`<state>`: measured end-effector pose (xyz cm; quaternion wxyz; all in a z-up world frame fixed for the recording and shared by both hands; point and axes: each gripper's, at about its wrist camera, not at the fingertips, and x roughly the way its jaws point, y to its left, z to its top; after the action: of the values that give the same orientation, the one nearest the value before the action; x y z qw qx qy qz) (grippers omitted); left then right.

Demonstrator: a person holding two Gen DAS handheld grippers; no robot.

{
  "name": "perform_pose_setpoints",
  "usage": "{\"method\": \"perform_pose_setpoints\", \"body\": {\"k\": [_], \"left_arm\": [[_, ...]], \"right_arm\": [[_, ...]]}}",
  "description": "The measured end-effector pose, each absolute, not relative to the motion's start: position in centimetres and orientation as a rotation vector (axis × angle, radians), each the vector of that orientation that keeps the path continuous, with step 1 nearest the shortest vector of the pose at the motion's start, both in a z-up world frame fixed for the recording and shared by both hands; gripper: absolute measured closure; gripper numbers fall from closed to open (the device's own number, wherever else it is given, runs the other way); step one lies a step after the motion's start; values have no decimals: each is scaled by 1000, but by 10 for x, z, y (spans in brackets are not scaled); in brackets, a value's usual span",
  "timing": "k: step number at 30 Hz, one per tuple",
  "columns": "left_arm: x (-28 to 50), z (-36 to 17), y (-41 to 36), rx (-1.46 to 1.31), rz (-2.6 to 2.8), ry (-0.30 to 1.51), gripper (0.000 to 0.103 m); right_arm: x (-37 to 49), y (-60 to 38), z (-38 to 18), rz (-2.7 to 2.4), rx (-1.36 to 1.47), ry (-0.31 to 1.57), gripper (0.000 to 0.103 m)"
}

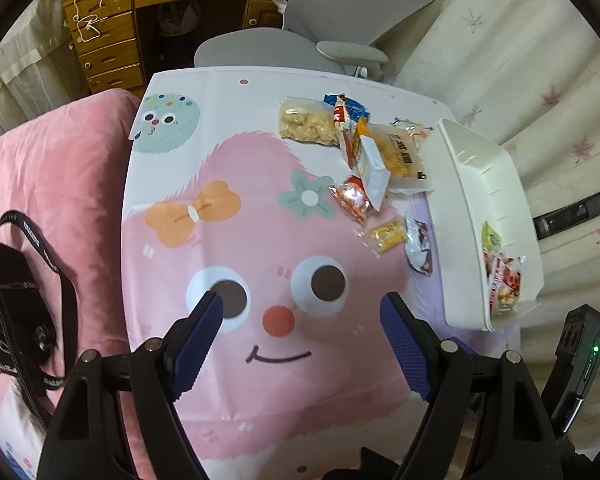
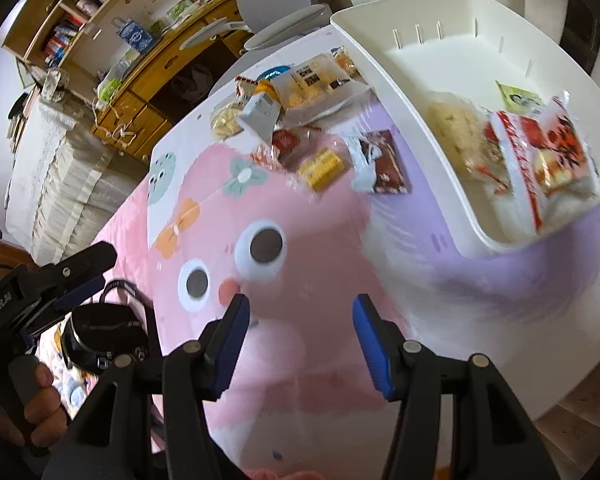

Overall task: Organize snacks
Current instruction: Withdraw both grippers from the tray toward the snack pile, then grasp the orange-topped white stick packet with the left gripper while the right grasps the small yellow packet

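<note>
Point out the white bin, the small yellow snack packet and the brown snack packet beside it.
white bin (image 2: pixel 420 132): right wrist view, on its near side wall.
yellow snack packet (image 2: pixel 323 168): right wrist view, middle of the wrapper.
brown snack packet (image 2: pixel 386 166): right wrist view, on its brown printed face.

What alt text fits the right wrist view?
The open, empty right tool hovers over a pink cartoon tablecloth. Beyond it lie loose snack packets beside a white bin that holds a few packets.

Near tablecloth (image 1: pixel 228 392) bare; snack pile (image 1: pixel 364 152) crowds bin (image 1: pixel 460 200).
</note>
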<state>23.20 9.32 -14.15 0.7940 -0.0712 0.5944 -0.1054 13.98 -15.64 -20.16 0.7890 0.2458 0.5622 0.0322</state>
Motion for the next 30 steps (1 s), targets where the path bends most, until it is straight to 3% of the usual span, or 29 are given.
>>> {"method": "perform_pose_setpoints", "body": {"k": [18, 30], "left_arm": [[360, -174, 34, -63, -302, 1325, 23], [387, -217, 3, -114, -361, 1389, 23]], "right_arm": [[217, -151, -254, -21, 581, 1132, 49], [238, -148, -275, -67, 495, 1106, 49]]}}
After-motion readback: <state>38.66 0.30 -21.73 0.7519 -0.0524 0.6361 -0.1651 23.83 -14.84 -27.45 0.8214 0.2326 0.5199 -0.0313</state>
